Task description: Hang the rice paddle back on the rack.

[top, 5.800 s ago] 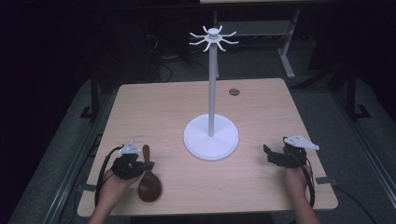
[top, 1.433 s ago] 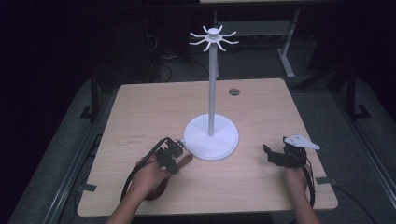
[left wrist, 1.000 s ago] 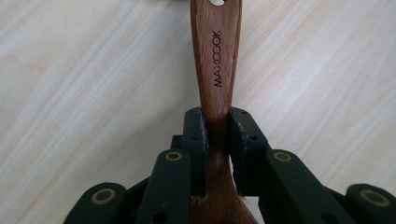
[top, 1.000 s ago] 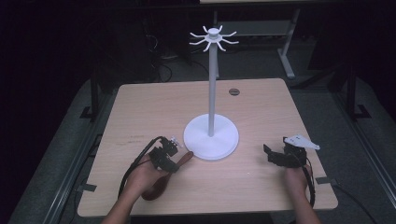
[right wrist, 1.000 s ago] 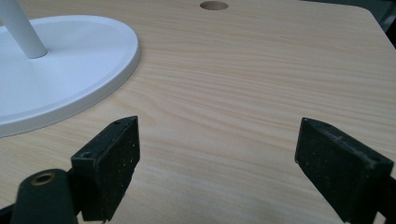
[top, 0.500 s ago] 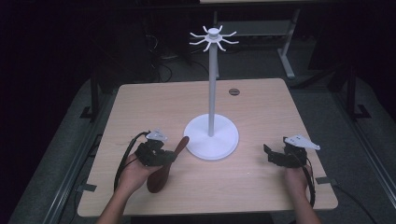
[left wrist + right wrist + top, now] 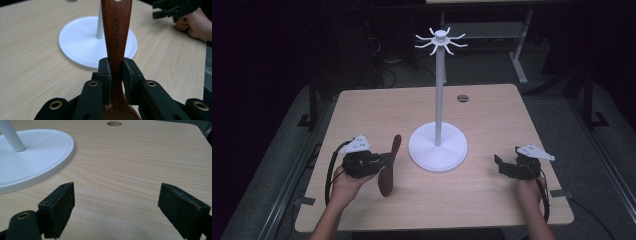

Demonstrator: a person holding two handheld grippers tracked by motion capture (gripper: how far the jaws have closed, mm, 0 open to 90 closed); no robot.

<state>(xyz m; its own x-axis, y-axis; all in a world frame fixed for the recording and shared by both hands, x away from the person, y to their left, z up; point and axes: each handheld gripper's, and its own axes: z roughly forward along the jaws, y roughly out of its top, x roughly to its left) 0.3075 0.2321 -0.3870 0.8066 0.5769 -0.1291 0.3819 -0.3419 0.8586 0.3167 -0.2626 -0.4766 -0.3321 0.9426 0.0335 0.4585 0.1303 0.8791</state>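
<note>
- The left gripper (image 7: 387, 159) is clamped on the neck of a wooden spoon (image 7: 388, 167), just above the bowl; the pads (image 7: 105, 72) press the handle from both sides.
- Gripping low on the handle leaves its long end free, and that end has a hole (image 7: 117, 0), likely meant for a hook.
- The spoon sits tilted over the table (image 7: 377, 107), handle end towards the stand (image 7: 438, 145), bowl towards the person. I cannot tell whether the bowl touches the wood.
- The stand's hooks (image 7: 441, 41) spread from the pole top, high above the spoon, so hanging it looks like the job in hand.
- The right gripper (image 7: 502, 164) rests near the table's right edge, jaws wide apart with nothing between them, seemingly parked out of the way.
- Open room: bare wood lies left of and behind the stand, and the space above the spoon is free.
- Edges: the stand's base rim is just beside the handle tip; a sideways swing could knock the base or pole.
</note>
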